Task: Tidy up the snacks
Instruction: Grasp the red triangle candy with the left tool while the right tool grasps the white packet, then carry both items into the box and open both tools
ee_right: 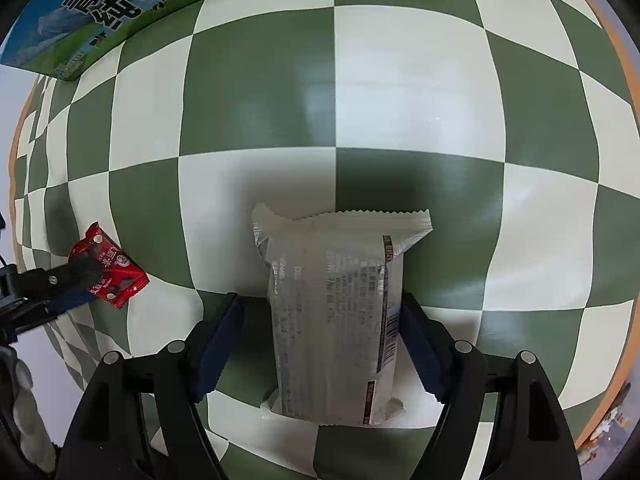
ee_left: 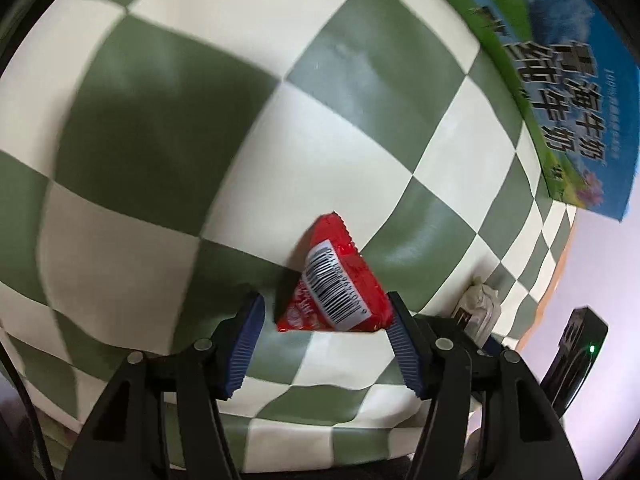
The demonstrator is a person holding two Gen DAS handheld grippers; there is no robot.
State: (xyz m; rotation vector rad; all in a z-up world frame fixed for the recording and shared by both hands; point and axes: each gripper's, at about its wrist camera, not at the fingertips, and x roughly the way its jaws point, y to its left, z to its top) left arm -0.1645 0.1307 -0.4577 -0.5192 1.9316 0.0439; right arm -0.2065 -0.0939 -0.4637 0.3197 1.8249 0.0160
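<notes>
Both tools are working at once over the checked green-and-white bench (ee_right: 400, 92). The left tool (ee_left: 326, 338) is straddling a small red snack packet (ee_left: 334, 284) that is lying barcode-up. Its blue pads (ee_left: 246, 346) are standing apart, the right one looking to be just brushing the packet's corner and the left one clear of it, so nothing is gripped yet. The right tool (ee_right: 320, 348) is likewise spread wide around a silvery white snack pouch (ee_right: 336, 320), which is lying flat with its crimped end pointing away. One pad is sitting close against the pouch's printed edge, the other standing off with a gap.

To do this well, I'd say each tool is needing to centre itself first, so both pads are meeting the wrapper together rather than one shoving it sideways (the red packet is light and tilted, likely to skid). Closing across the pouch's middle, not its crimp, is looking the safer hold. A gentle squeeze should do, since the contents may crush.

The blue-and-green milk carton box (ee_right: 104, 8) is sitting at the far side of the bench, well apart from both snacks. It may be where they are heading, though I can't be sure.
</notes>
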